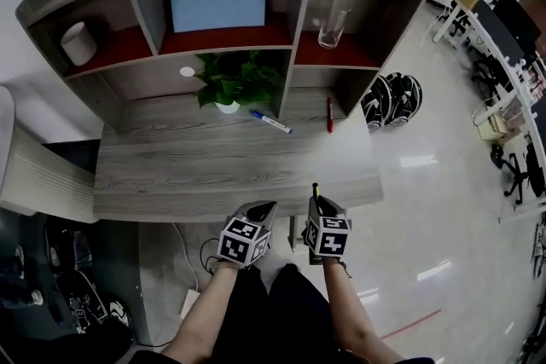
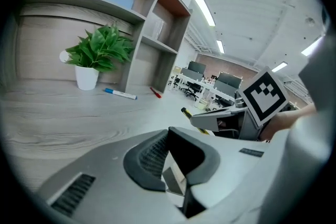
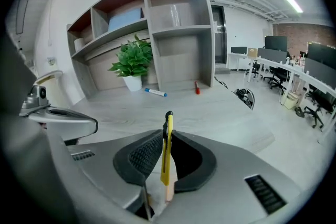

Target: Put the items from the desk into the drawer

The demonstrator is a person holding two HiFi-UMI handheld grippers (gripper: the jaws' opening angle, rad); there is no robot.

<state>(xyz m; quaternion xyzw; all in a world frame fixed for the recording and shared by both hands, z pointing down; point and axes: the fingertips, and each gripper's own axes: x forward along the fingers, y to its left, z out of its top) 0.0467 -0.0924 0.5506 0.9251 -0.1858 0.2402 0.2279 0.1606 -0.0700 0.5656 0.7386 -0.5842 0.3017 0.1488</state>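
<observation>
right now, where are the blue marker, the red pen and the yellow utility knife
blue marker (image 1: 270, 122): head view, middle of its barrel
red pen (image 1: 329, 114): head view, middle of its body
yellow utility knife (image 3: 166, 152): right gripper view, middle of its yellow handle

We see a desk (image 1: 213, 170) of matt grey wood grain, a glossy, reflecting floor (image 1: 435, 158), a clear glass (image 1: 331, 23), and a smooth yellow plastic knife (image 3: 166, 157) between ribbed black pads (image 3: 144, 156).

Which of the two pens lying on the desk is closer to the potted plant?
The blue-and-white pen, just right of the potted plant; the red pen lies farther right.
</observation>
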